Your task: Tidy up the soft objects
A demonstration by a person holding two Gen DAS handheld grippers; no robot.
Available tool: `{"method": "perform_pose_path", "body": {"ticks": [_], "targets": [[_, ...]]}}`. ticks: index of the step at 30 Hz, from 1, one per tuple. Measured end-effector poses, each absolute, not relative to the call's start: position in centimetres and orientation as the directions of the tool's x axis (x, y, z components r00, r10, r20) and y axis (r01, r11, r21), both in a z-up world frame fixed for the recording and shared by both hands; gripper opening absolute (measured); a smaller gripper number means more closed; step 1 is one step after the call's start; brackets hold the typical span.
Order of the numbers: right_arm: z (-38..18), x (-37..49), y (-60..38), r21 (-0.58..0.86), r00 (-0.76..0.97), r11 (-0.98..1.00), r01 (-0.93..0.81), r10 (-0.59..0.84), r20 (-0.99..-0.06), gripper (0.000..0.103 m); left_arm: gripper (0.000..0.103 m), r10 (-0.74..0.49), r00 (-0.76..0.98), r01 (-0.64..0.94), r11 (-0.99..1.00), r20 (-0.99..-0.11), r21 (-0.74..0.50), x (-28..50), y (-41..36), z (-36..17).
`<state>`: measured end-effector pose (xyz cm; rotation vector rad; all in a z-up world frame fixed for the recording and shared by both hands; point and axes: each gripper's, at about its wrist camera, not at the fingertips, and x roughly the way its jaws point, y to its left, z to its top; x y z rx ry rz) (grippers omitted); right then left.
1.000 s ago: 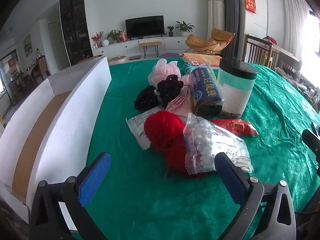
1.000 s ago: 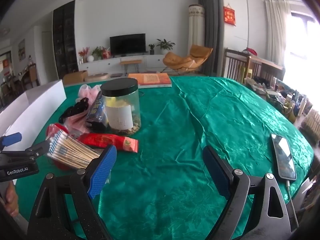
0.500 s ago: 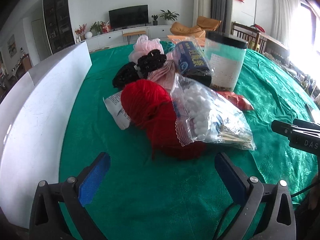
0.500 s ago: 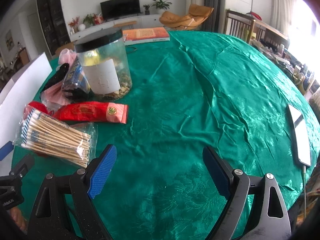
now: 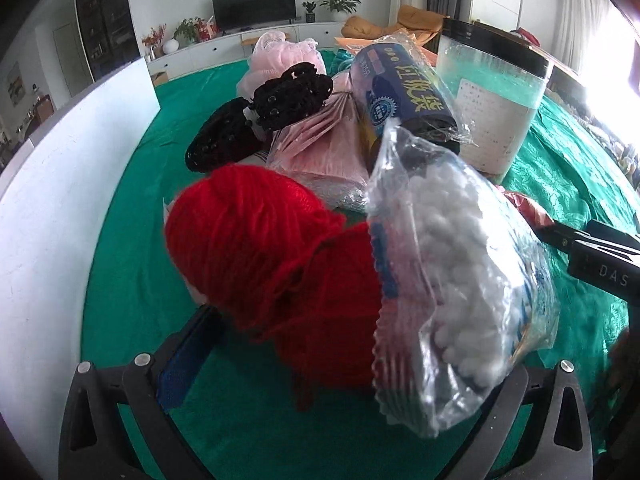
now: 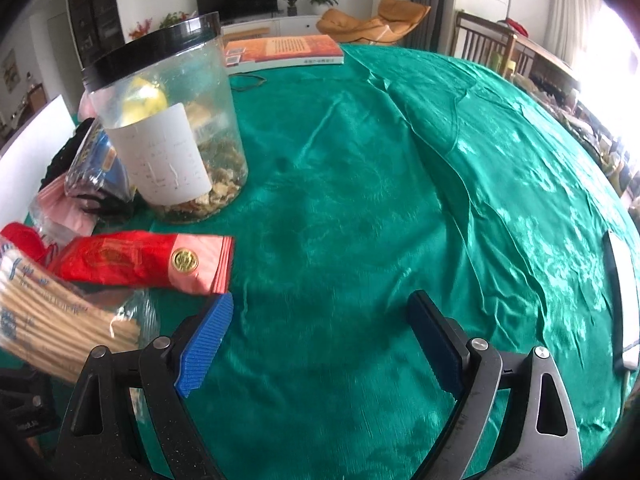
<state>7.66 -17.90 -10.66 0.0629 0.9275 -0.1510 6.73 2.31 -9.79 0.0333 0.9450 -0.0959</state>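
From my left wrist view, the left gripper (image 5: 340,364) is spread wide around the front of the pile, nothing pinched. I see only its left blue-padded finger (image 5: 182,364); the right one is hidden behind the clear plastic bag of white cotton swabs (image 5: 452,272), which leans on the bright red ball of yarn (image 5: 256,240) and fills the foreground. The yarn sits on the green satin-covered counter (image 5: 132,200), its lower edge blurred, loose strands trailing toward me. Behind it lie a crumpled black knitted piece (image 5: 264,112), a pink mesh bath puff (image 5: 280,52) partly covered, a dark blue wrapped roll (image 5: 404,92) and a clear black-lidded plastic jar (image 5: 488,92). A white board (image 5: 60,184) runs along the left, cut off by the frame.

From my right wrist view, the right gripper (image 6: 320,344) hangs spread over bare cloth, pinching nothing. Just beside its left finger lies a red and pink foil packet (image 6: 136,260). A white phone (image 6: 622,300) lies at the right edge, partly cut off. An orange book (image 6: 284,50) rests at the far side.
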Motion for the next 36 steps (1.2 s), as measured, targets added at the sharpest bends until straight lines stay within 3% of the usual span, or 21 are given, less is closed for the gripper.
{"method": "perform_pose_path", "body": {"ticks": [3, 36], "targets": [[-10.8, 8.63, -17.66, -0.011, 0.58, 0.982, 0.187, -0.12, -0.806, 0.096, 0.103, -0.063, 0.586, 0.094, 0.996, -0.808, -0.01, 6.85, 2.37, -9.7], [-10.72, 8.58, -17.72, -0.001, 0.582, 0.982, 0.188, -0.112, -0.806, 0.096, 0.103, -0.056, 0.599, 0.083, 0.996, -0.799, -0.008, 6.29, 2.11, -9.91]]}}
